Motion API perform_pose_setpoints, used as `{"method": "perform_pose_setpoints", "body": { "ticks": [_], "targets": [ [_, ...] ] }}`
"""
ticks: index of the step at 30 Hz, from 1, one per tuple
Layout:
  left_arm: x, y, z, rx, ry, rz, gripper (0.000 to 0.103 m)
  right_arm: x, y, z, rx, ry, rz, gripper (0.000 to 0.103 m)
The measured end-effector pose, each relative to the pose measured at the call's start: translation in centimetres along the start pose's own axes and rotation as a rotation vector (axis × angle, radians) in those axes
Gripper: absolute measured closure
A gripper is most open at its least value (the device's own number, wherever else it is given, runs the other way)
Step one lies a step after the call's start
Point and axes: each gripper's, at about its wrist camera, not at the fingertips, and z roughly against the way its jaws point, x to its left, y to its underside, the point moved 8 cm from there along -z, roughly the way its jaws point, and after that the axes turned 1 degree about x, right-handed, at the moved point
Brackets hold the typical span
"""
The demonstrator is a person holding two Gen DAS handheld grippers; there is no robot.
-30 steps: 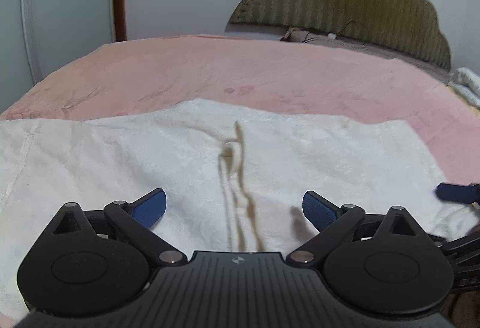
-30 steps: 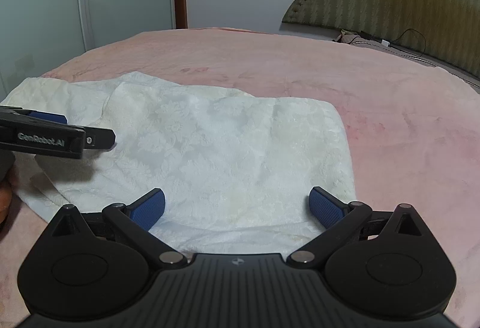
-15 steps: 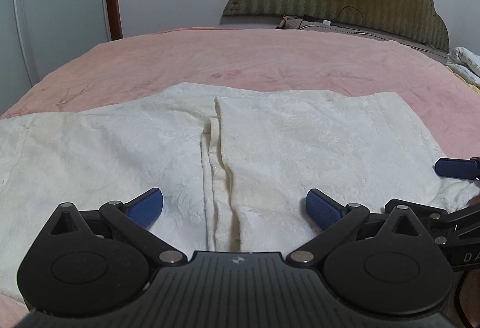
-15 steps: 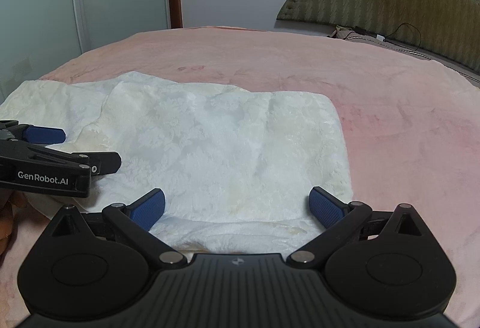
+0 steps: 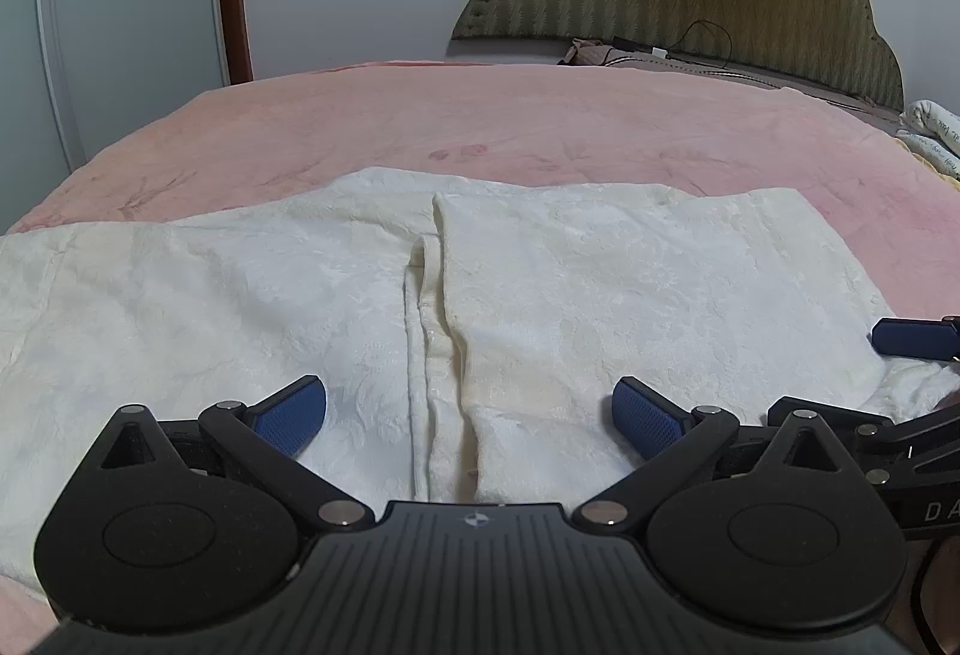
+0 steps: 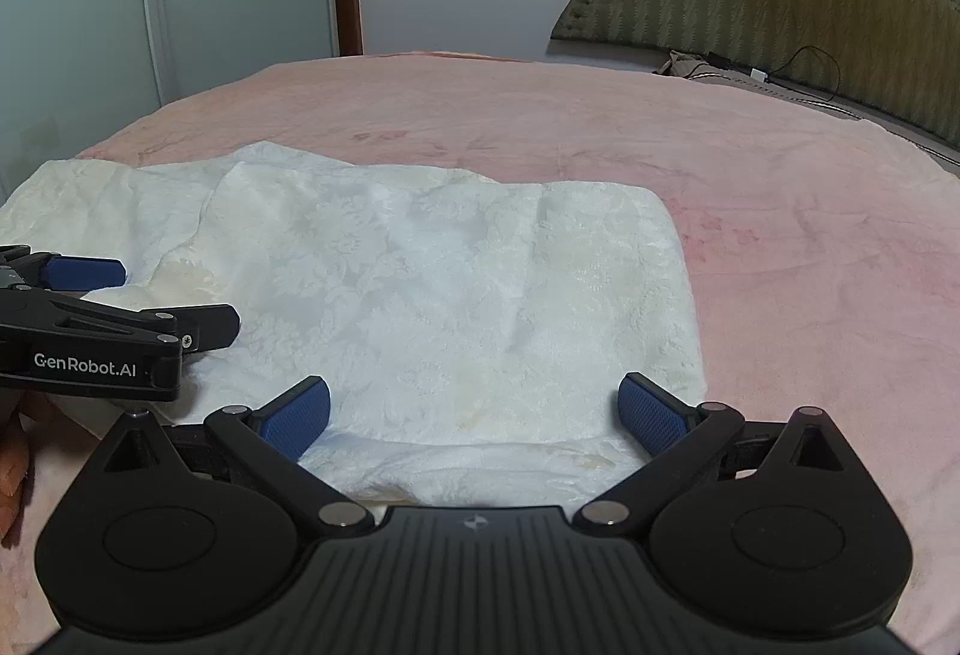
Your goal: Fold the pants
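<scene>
Your left gripper (image 5: 469, 409) has its blue fingers (image 5: 291, 412) spread apart, empty, low over the near edge of the cream pants (image 5: 600, 295), straddling the seam where a folded-over panel meets the single layer. Your right gripper (image 6: 474, 409) is likewise spread and empty, framing the near edge of the doubled panel. The pants lie flat on the pink bed (image 6: 600, 127), one fold apparently laid. Judged step: between folds. The next move likely calls for closing both grippers on the near edge, through all layers.
</scene>
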Motion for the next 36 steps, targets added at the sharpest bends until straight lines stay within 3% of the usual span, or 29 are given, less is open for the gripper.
{"method": "perform_pose_setpoints", "body": {
  "ticks": [17,22,27,36],
  "targets": [
    [0.0,-0.4,0.2,0.025,-0.010,0.013,0.001,0.4,-0.3,-0.3,-0.001,0.025,-0.031,0.000],
    [0.5,-1.8,-0.1,0.043,-0.028,0.035,0.001,0.0,-1.6,1.0,-0.103,0.067,-0.097,0.000],
    [1.2,-2.2,-1.7,0.100,-0.034,0.083,0.000,-0.4,-1.3,-1.0,-0.006,0.094,-0.089,0.000],
    [1.2,-2.2,-1.8,0.092,-0.049,0.079,0.000,-0.1,-0.7,-1.2,-0.009,0.103,-0.054,0.000]
  ]
}}
